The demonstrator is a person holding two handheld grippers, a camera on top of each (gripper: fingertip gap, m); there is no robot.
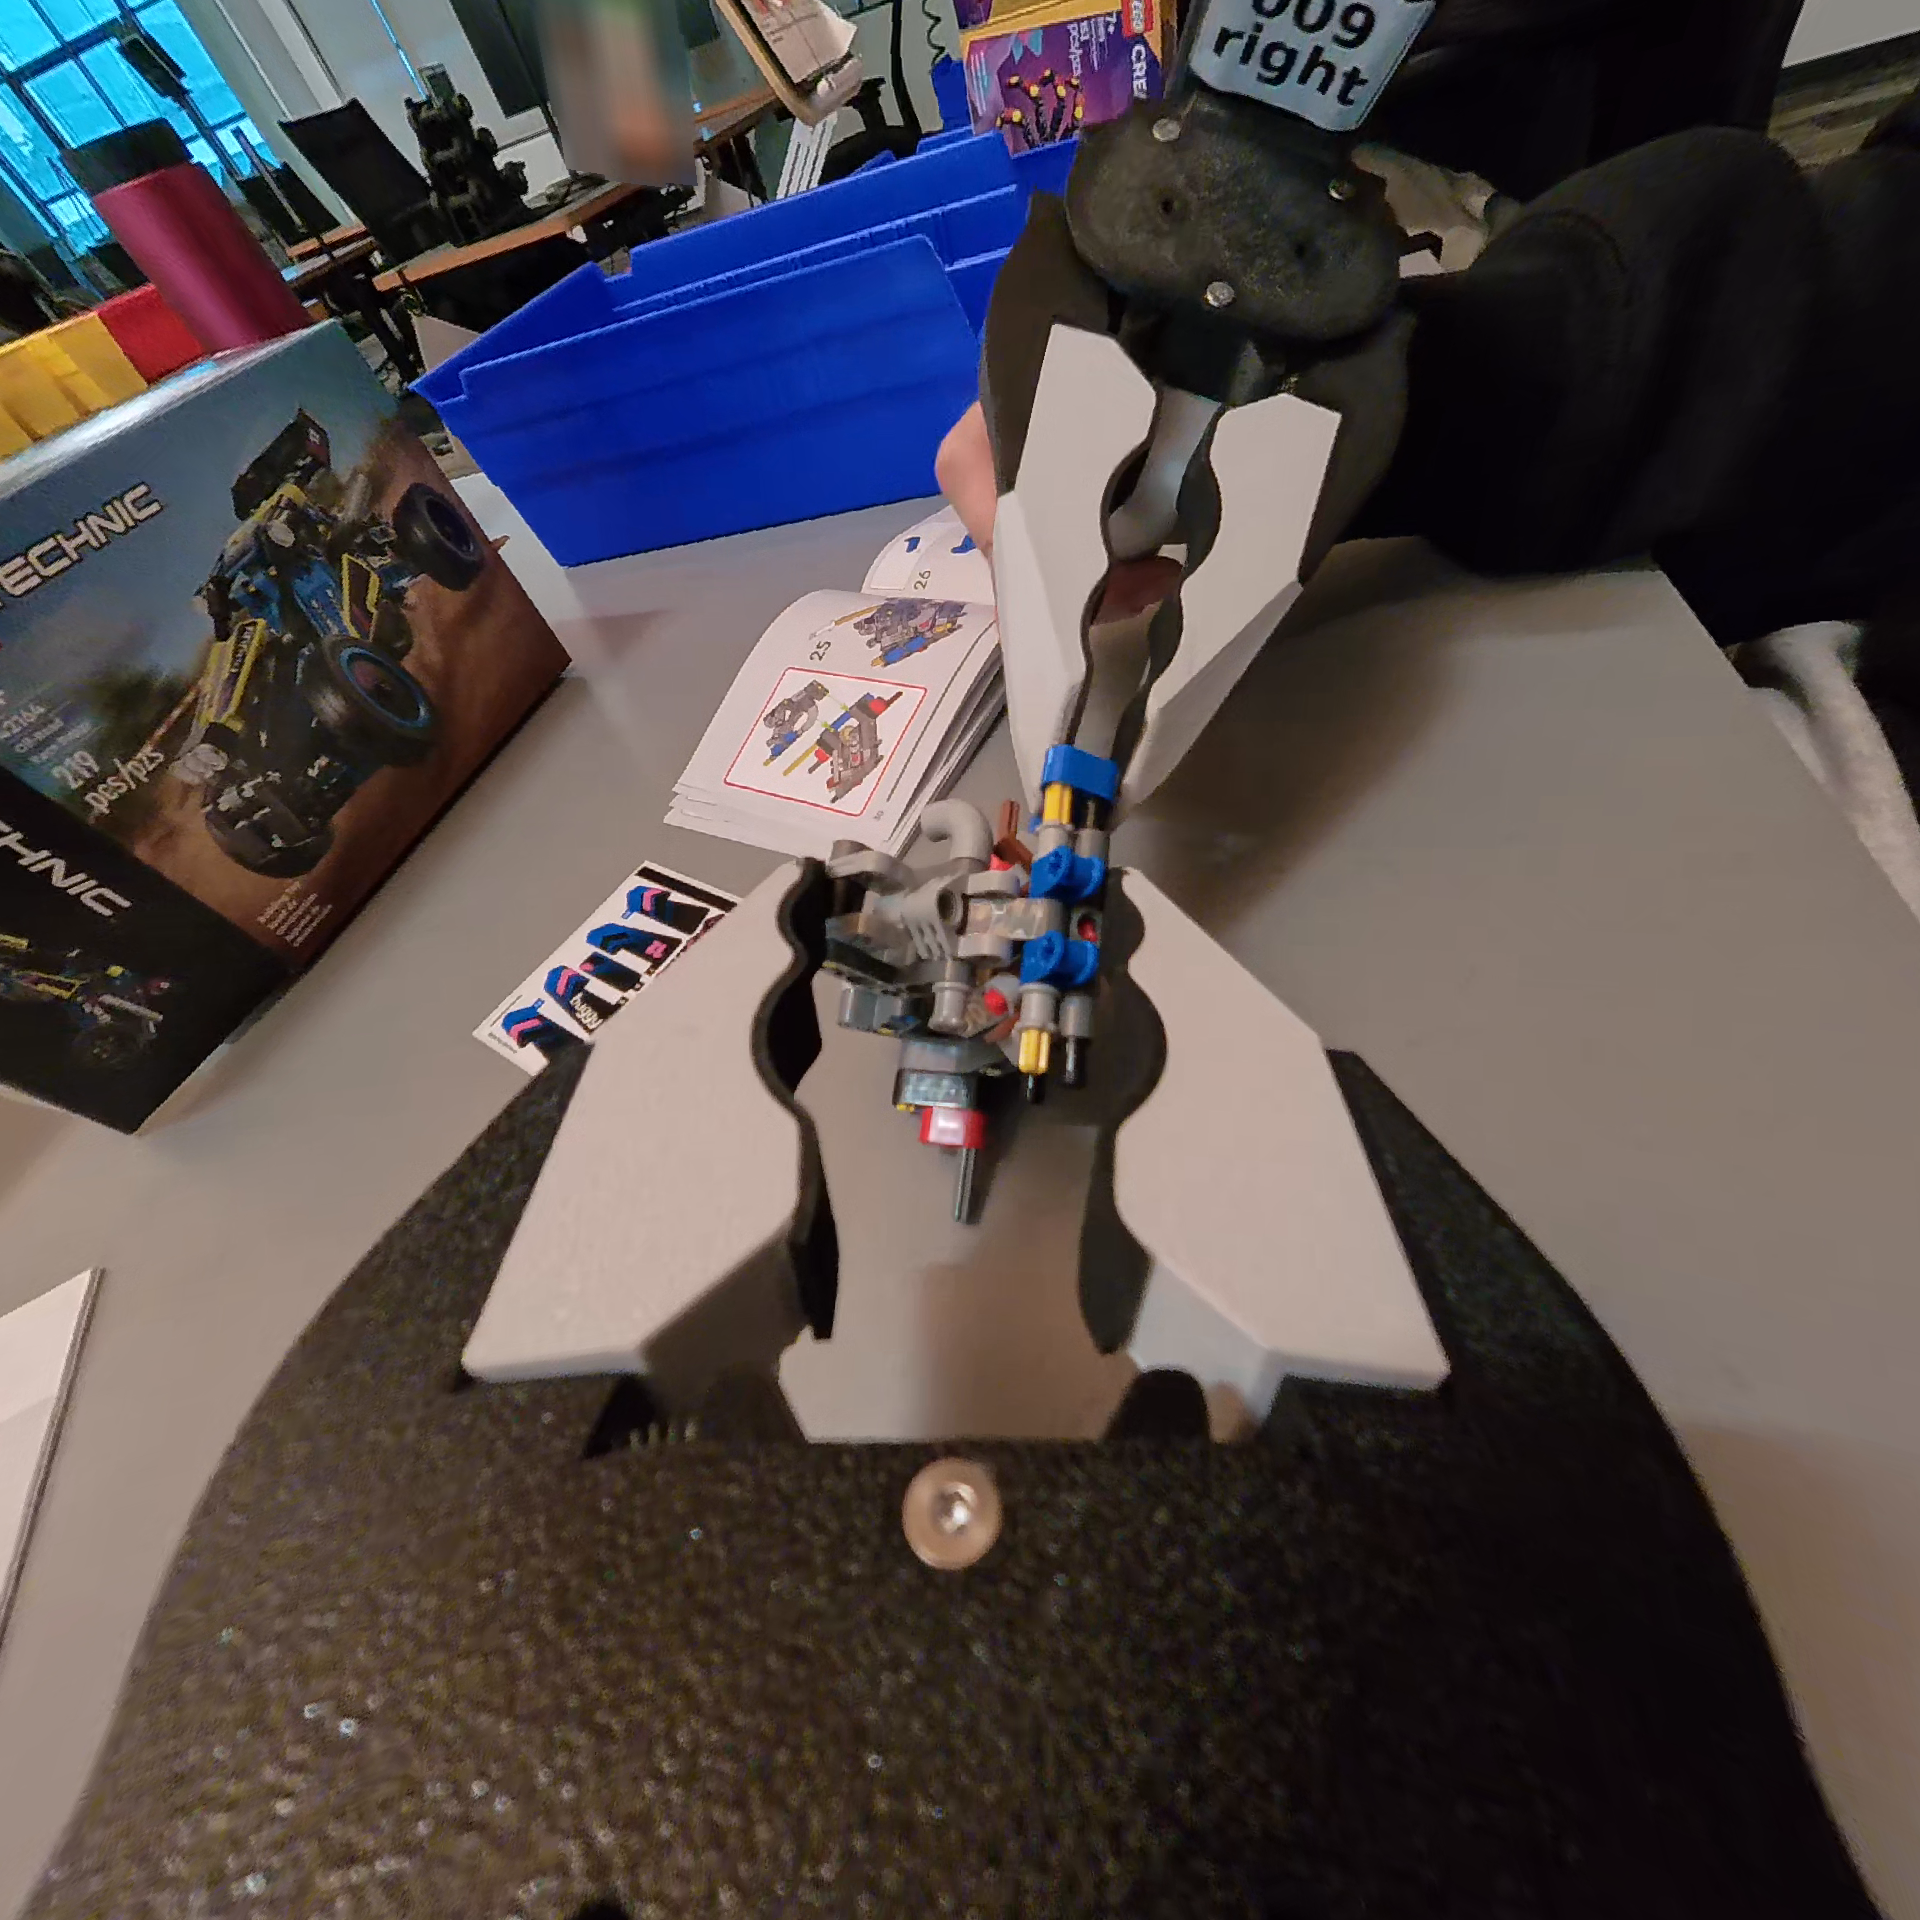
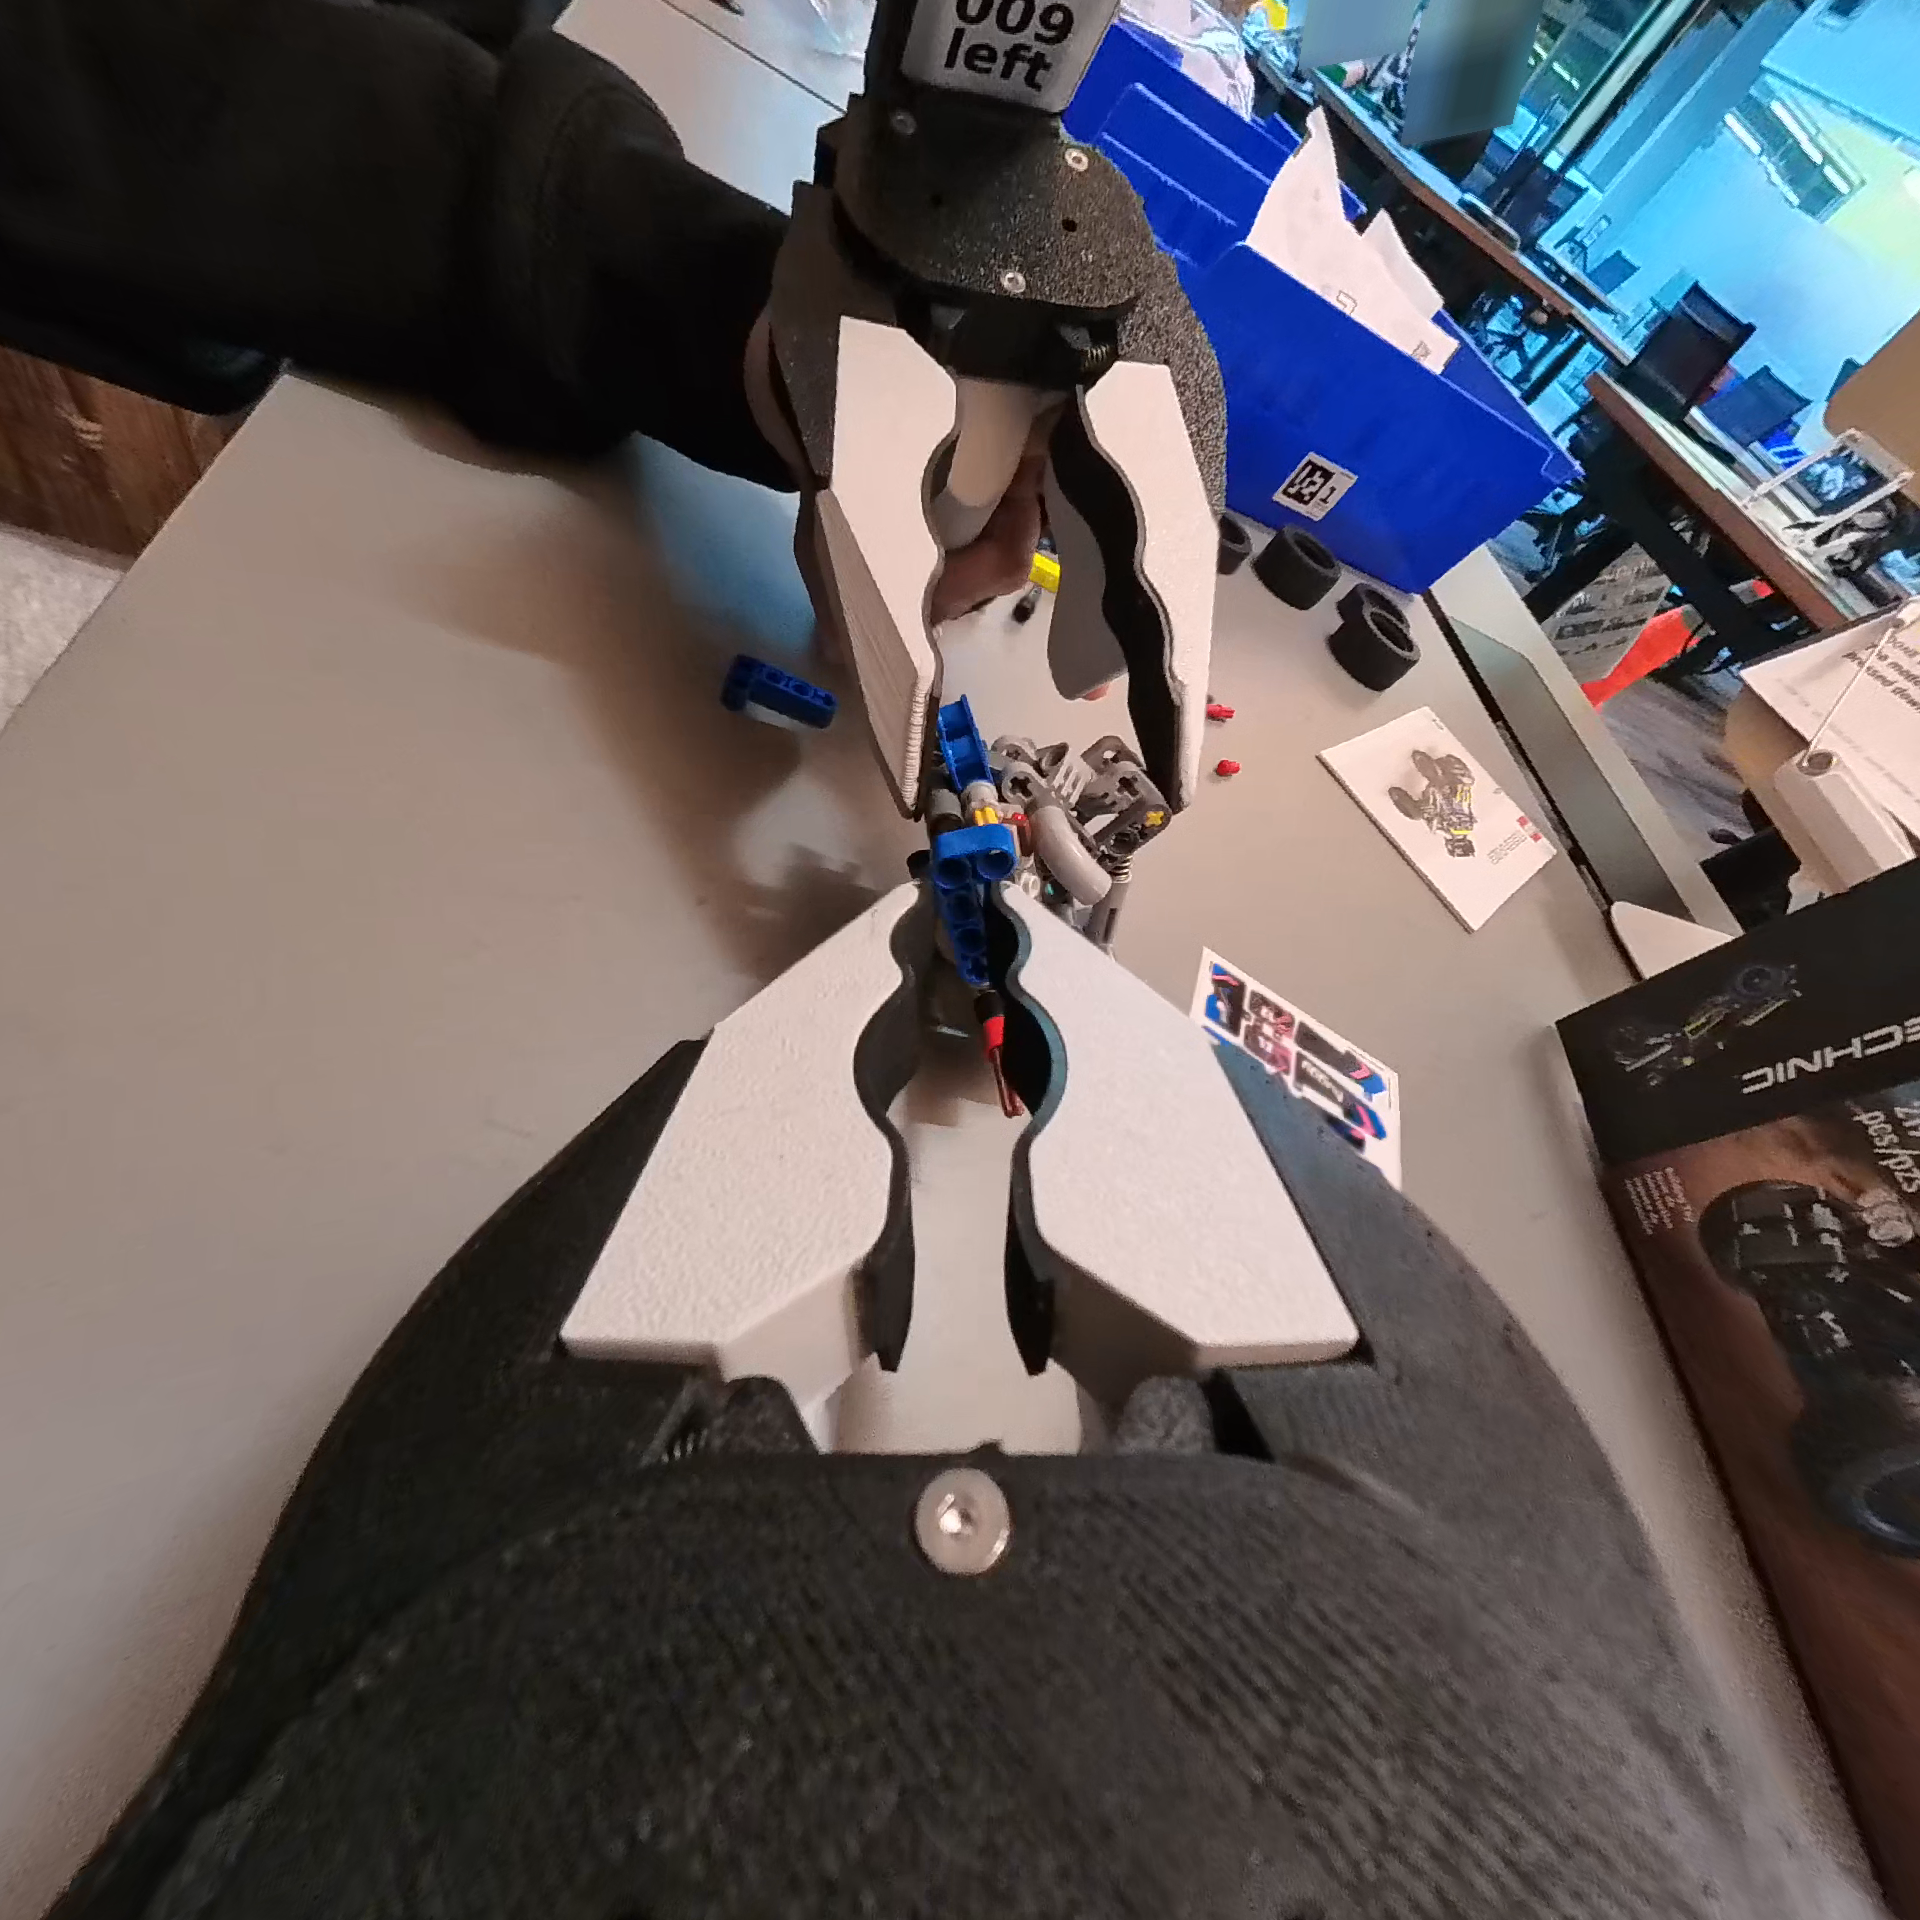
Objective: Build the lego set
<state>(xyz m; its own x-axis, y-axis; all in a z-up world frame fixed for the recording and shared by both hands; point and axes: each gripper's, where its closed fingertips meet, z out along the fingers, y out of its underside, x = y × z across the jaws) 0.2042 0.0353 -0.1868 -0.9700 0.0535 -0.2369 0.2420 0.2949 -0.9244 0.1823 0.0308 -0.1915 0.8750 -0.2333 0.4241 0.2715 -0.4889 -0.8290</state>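
Observation:
A partly built grey Lego assembly (image 1: 935, 940) with grey connectors, a red bush and black axles is held above the grey table (image 1: 1455, 935). My left gripper (image 1: 961, 894) is shut on it, one finger on each side. My right gripper (image 1: 1081, 800) comes in from above and is shut on a blue beam (image 1: 1065, 871) with yellow and black pins, at the assembly's right side. In the right wrist view my right gripper (image 2: 966, 904) pinches the blue beam (image 2: 971, 847), and the left gripper (image 2: 1044, 779) grips the assembly (image 2: 1081, 800) from the far side.
An open instruction booklet (image 1: 831, 717), a sticker sheet (image 1: 613, 966) and the set box (image 1: 239, 665) lie to the left. Blue bins (image 1: 727, 395) stand behind. A loose blue beam (image 2: 779, 691), black tyres (image 2: 1299, 566), small red pins (image 2: 1226, 769) and a leaflet (image 2: 1439, 810) lie on the table. Both grippers' tips are close together, under 4 cm apart.

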